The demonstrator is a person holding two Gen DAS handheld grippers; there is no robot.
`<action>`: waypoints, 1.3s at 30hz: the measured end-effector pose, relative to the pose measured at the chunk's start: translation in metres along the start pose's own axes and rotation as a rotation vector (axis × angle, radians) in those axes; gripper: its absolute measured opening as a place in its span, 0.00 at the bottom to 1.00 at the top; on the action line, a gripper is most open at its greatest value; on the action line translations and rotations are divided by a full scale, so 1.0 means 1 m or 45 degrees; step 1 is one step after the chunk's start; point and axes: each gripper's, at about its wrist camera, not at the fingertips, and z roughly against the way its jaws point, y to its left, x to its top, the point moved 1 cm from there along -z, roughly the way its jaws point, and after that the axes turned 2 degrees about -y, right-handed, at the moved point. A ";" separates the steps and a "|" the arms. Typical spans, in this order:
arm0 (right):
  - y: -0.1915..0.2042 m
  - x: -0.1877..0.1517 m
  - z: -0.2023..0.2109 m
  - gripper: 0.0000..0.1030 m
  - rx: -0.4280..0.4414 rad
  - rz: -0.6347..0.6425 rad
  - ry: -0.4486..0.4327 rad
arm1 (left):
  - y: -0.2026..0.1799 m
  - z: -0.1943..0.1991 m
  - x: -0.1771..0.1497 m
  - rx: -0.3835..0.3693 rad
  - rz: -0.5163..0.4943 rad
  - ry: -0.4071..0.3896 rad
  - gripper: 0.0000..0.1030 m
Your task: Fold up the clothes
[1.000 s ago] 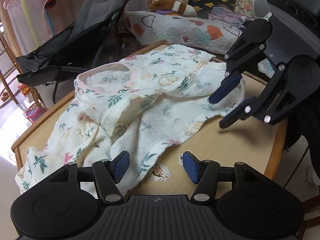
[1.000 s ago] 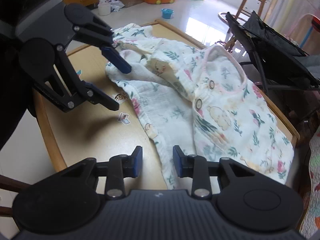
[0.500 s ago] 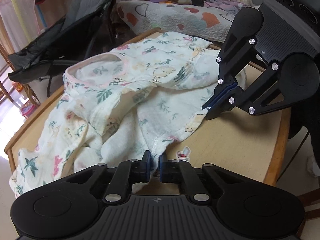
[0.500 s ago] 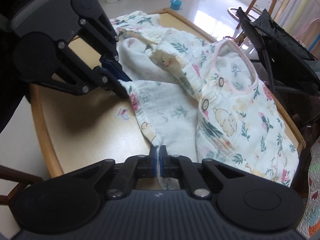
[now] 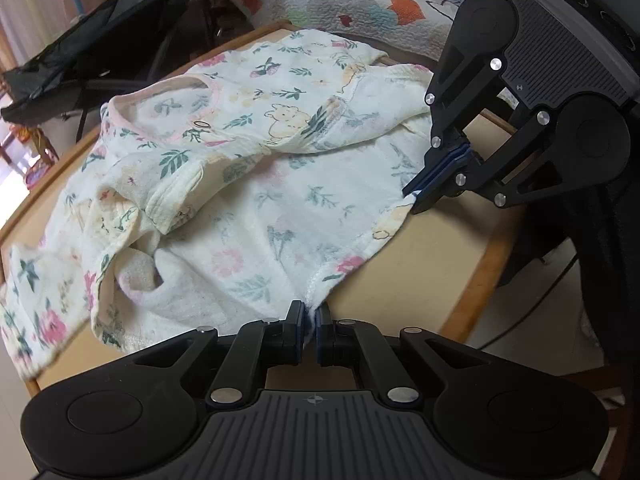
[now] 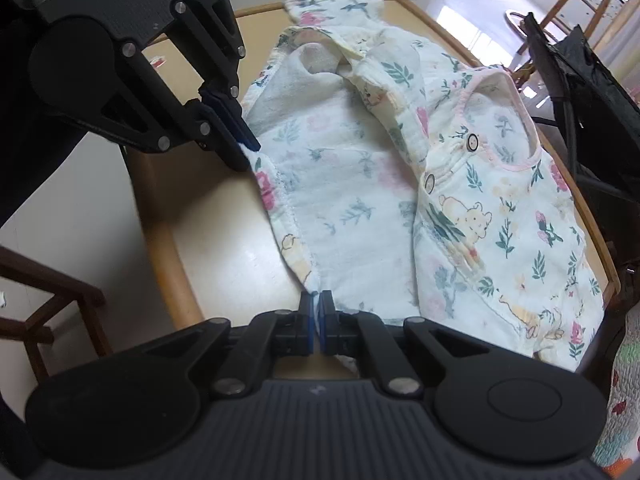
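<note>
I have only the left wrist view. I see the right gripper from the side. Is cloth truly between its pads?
Observer: Yes. In its own view the right gripper is shut on the hem of the garment, and cloth shows between the pads.
Operator: I count one snap near the neck. Are there more?
Observer: Two show, an upper snap and a lower snap beneath it.
Operator: Does anything lie on the table behind my gripper?
Observer: What looks like a small red sticker lies on the table, beyond the left gripper.
</note>
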 end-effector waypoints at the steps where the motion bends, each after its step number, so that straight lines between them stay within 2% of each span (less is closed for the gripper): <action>1: 0.000 0.000 0.000 0.03 0.002 0.014 0.008 | -0.001 0.001 0.000 -0.003 0.016 0.003 0.05; 10: -0.006 0.000 0.002 0.04 0.017 0.056 0.035 | -0.010 0.005 -0.006 0.014 0.106 -0.005 0.05; 17: -0.007 -0.005 0.008 0.07 -0.006 0.064 0.071 | 0.003 0.016 -0.014 0.040 0.246 -0.069 0.10; 19: -0.007 -0.005 0.014 0.07 -0.005 0.047 0.067 | 0.008 0.024 -0.016 0.057 0.276 -0.097 0.15; 23: -0.002 -0.005 0.024 0.08 0.009 0.028 0.064 | 0.021 0.043 -0.026 0.090 0.341 -0.133 0.15; 27: 0.000 0.003 0.029 0.08 -0.043 0.008 0.009 | 0.039 0.057 -0.040 0.171 0.429 -0.162 0.15; 31: -0.005 0.023 0.031 0.08 -0.112 -0.101 -0.115 | 0.063 0.060 -0.053 0.280 0.550 -0.172 0.15; 33: -0.008 0.035 0.031 0.08 -0.132 -0.155 -0.172 | 0.073 0.058 -0.055 0.324 0.567 -0.172 0.16; 35: -0.001 0.049 0.027 0.08 -0.159 -0.126 -0.196 | 0.080 0.056 -0.055 0.361 0.565 -0.166 0.20; 37: 0.008 0.061 0.022 0.13 -0.191 -0.049 -0.203 | 0.087 0.054 -0.053 0.366 0.576 -0.174 0.36; 39: 0.017 0.073 0.015 0.20 -0.218 0.027 -0.203 | 0.090 0.054 -0.049 0.358 0.574 -0.201 0.43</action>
